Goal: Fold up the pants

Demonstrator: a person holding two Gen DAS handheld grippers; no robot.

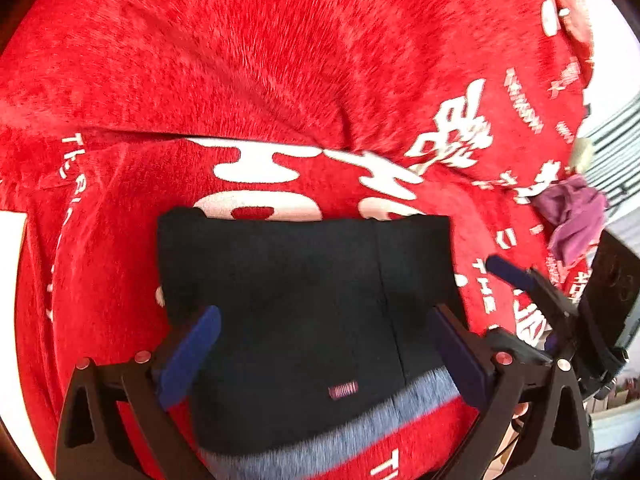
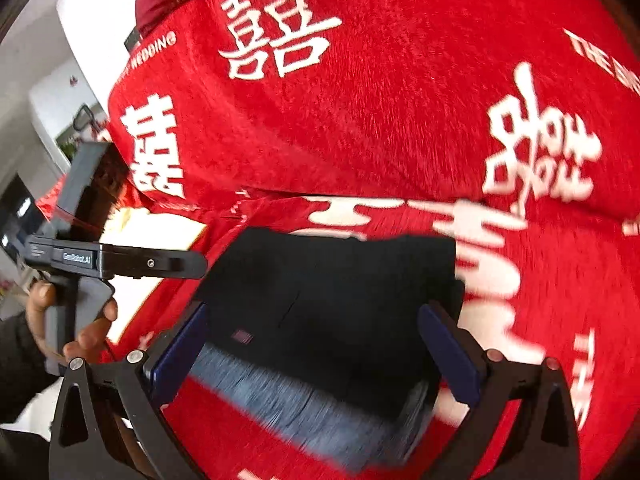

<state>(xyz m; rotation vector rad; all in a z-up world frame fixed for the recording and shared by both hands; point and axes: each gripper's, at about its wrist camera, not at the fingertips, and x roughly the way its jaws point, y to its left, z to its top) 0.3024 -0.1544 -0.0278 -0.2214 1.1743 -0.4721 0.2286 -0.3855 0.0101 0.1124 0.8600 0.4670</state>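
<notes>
- Looking down past your left gripper [image 1: 326, 350], you have the pants [image 1: 304, 312] lying as a compact dark bundle on the red blanket [image 1: 248, 64]; the jaws stand wide with nothing pinched, the cloth merely showing below and between them.
- Your right gripper [image 2: 320, 350] is the same: spread wide, empty, with the pants [image 2: 332, 300] under and just ahead of its fingers; the grey waistband [image 2: 288, 408] lies at the edge nearest you.
- Judging by the look, the fabric is soft, light and limp; it will sag and slide over the plush blanket rather than hold a crease, so expect layers to shift.
- If another fold is wanted, take hold at the near corners beside the waistband, one per gripper, pinching through all the layers; a grip on the top layer alone would likely peel the stack open.
- Your left hand [image 2: 86, 332] shows off to the side of the right gripper, well clear of the bundle.
</notes>
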